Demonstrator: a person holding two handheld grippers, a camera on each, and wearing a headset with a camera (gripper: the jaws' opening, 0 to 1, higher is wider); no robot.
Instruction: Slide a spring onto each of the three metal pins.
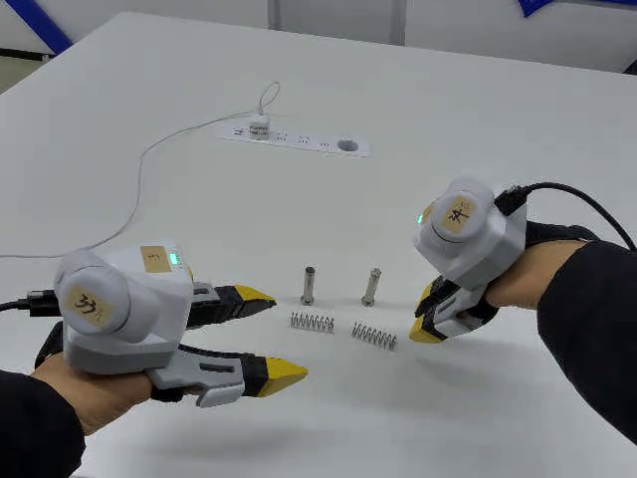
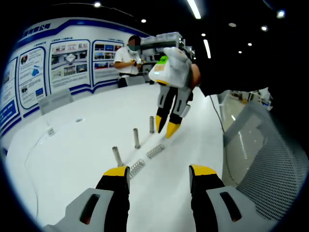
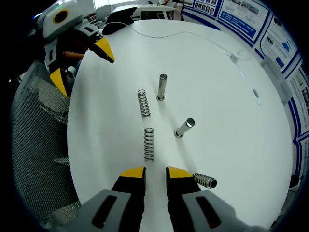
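Springs (image 1: 312, 322) of fine coiled wire, two of them, lie loose on the smooth white table (image 1: 119, 119), just in front of two upright, polished, cylindrical metal pins (image 1: 308, 285). In the right gripper view a third pin (image 3: 205, 181), already sleeved in a spring, sits just beside the right gripper (image 3: 156, 174), whose yellow-tipped jaws stand narrowly parted and empty. The left gripper (image 1: 289, 334) hovers released, jaws wide, grasping nothing.
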